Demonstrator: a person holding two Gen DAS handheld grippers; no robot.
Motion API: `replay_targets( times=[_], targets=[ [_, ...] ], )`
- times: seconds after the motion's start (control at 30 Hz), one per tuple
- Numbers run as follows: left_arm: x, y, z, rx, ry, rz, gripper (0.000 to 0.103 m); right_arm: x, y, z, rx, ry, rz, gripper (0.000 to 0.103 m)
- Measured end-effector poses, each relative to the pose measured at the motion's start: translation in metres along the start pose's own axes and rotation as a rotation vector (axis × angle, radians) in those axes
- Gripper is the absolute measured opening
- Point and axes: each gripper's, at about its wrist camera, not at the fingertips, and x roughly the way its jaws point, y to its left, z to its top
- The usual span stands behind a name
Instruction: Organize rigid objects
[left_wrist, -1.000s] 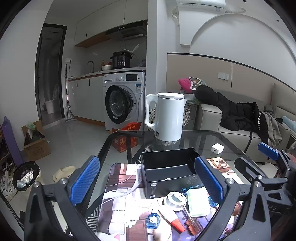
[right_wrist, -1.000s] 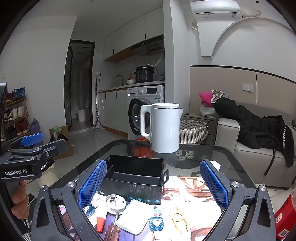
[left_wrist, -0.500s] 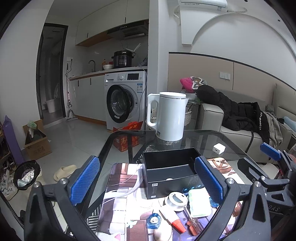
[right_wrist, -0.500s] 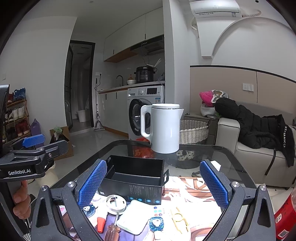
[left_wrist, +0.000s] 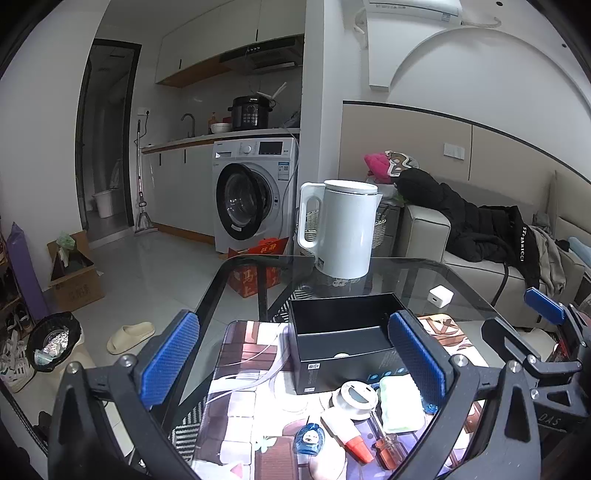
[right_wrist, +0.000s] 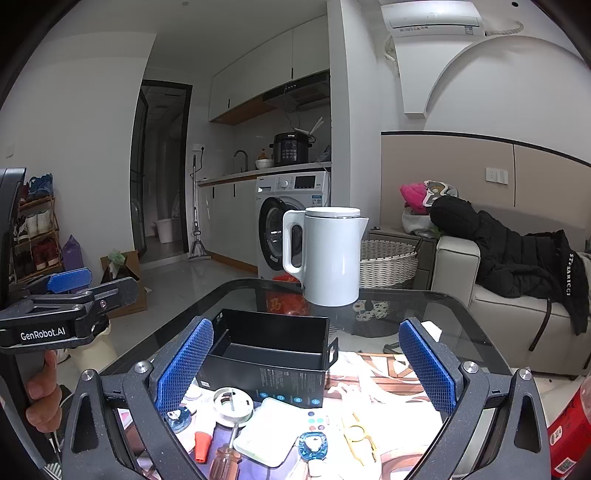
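The glass table (right_wrist: 424, 306) carries everything, its rounded far rim curving from 9 o'clock past 12 to 3 o'clock of both views. The white kettle (right_wrist: 328, 254) stands at 12 o'clock close to that rim. Nearer, the open black box (right_wrist: 273, 350) sits on the printed mat (left_wrist: 251, 362), empty as far as its floor shows.

Against the views a second back, almost nothing has shifted: the left wrist view has drifted slightly, the right is steady, and no item has moved. My reading is that sorting has not begun and both tools are lining up.

The left gripper (left_wrist: 295, 362) and right gripper (right_wrist: 306, 369) are both spread wide and hold nothing.

The small clutter lies at 6 o'clock, just before the box: a pale green pad (right_wrist: 269, 432), a white round cap (right_wrist: 233, 400), a screwdriver (right_wrist: 225, 456), blue charms (right_wrist: 313, 443), an orange-tipped piece (right_wrist: 201, 445), yellow rings (right_wrist: 356, 434). They crowd together, some touching, so picking one out singly looks tight. Open glass lies toward 2 o'clock, around the white charger (left_wrist: 440, 295)
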Motion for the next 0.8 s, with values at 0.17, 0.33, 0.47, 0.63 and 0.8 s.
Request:
replay_targets(
  times=[0.17,0.33,0.47,0.63,0.8],
  targets=[
    [0.0000,-0.0001,-0.0004,0.003,0.001,-0.001,0.103,0.0004,-0.0001,-0.0007,0.000,0.002,0.006,0.103],
    [0.0017,-0.0004,-0.0006,0.001,0.007,-0.001,0.103,0.0013,0.0003,-0.0009,0.000,0.002,0.006,0.103],
    [0.0032,-0.0011,-0.0005,0.005,0.011,0.006,0.103,0.0007,0.0006,-0.0013,0.000,0.001,0.006,0.103],
    [0.0019,-0.0005,-0.0007,0.003,0.010,0.006,0.103,0.0006,0.0009,-0.0017,0.000,0.003,0.010,0.103],
    [0.0029,-0.0008,-0.0011,0.006,0.013,0.007,0.103,0.0009,0.0005,-0.0039,0.001,0.003,0.007,0.103]
  ],
)
